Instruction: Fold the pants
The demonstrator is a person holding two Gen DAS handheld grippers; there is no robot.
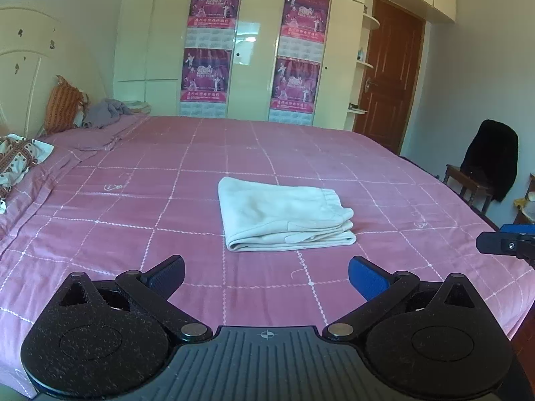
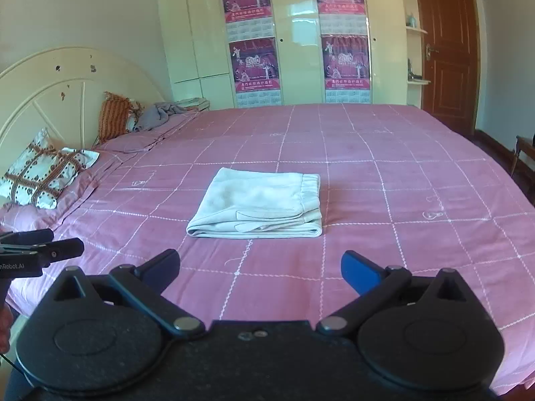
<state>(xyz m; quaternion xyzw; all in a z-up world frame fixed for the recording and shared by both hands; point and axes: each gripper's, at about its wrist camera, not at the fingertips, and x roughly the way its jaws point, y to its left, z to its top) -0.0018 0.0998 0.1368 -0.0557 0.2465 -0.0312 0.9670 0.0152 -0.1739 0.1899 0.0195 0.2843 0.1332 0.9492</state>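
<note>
A bedroom with a wide bed (image 1: 133,200) under a pink sheet crossed by thin white stitched lines. Near the middle of the bed lie the pants (image 1: 284,217), pale cream, folded into a thick, roughly square stack of several layers; the gathered waistband runs along the stack's right edge, and the layered folds show at the near edge, where a small flap or pocket edge sticks out. The top surface is smooth with faint creases. Both grippers are well apart from the pants, nearer the camera side of the bed. The left gripper (image 1: 265,275) has its jaws spread wide with nothing between them, only sheet showing in the gap; the right gripper (image 2: 260,269) is the same, wide apart and empty. Each appears at the edge of the other's view, mostly cut off. At the head of the bed stand a cream headboard (image 2: 50,100), a patterned pillow (image 2: 43,170), a striped orange cushion (image 2: 113,117) and a grey crumpled cloth (image 2: 157,115). Behind is a cream wardrobe (image 1: 160,33) with four pink posters (image 1: 214,3), their print too small to read. A brown door (image 1: 391,67) stands at right, and a chair (image 1: 474,180) draped with something black is partly cut off.
</note>
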